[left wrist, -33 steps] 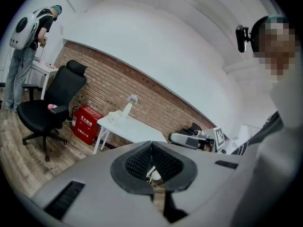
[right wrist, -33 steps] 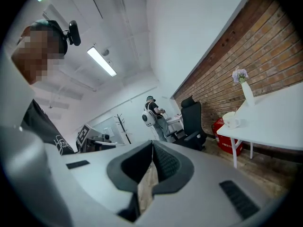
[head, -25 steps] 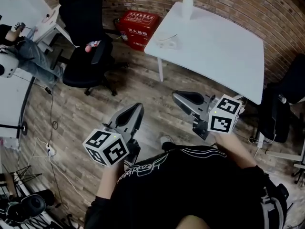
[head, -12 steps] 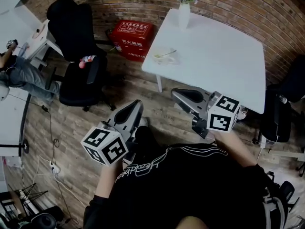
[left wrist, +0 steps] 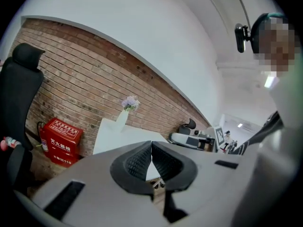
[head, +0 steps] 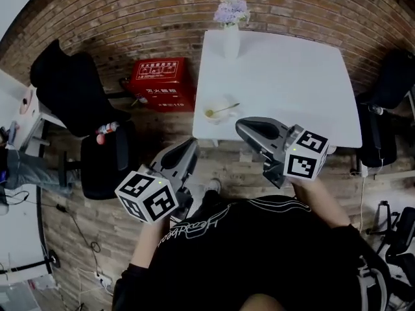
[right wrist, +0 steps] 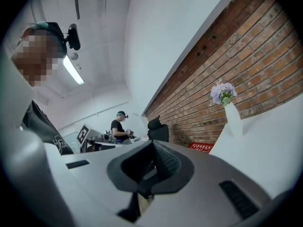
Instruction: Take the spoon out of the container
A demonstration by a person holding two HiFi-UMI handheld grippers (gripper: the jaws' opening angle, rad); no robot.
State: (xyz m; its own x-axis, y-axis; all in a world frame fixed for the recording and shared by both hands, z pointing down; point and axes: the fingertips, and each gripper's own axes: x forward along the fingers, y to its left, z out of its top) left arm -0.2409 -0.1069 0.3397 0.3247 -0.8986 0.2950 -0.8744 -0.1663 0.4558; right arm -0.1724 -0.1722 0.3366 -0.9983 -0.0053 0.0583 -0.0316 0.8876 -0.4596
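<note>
Left gripper (head: 187, 146) and right gripper (head: 242, 126) (both closed, empty), arriving unopened, could shove the container (head: 217, 111) off the surface's (head: 292, 70) near-left corner.

The spoon (head: 229, 107) lies in the container (head: 216, 116) on the table (head: 292, 89), vase (head: 231, 41) behind.

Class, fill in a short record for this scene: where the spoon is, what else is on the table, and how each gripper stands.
spoon: in the container, handle sticking out over the rim
container: on the table, near its front-left corner
also on table: vase of flowers at the far edge
left gripper: fingers shut, empty, away from the spoon
right gripper: fingers shut, empty, away from the spoon
</note>
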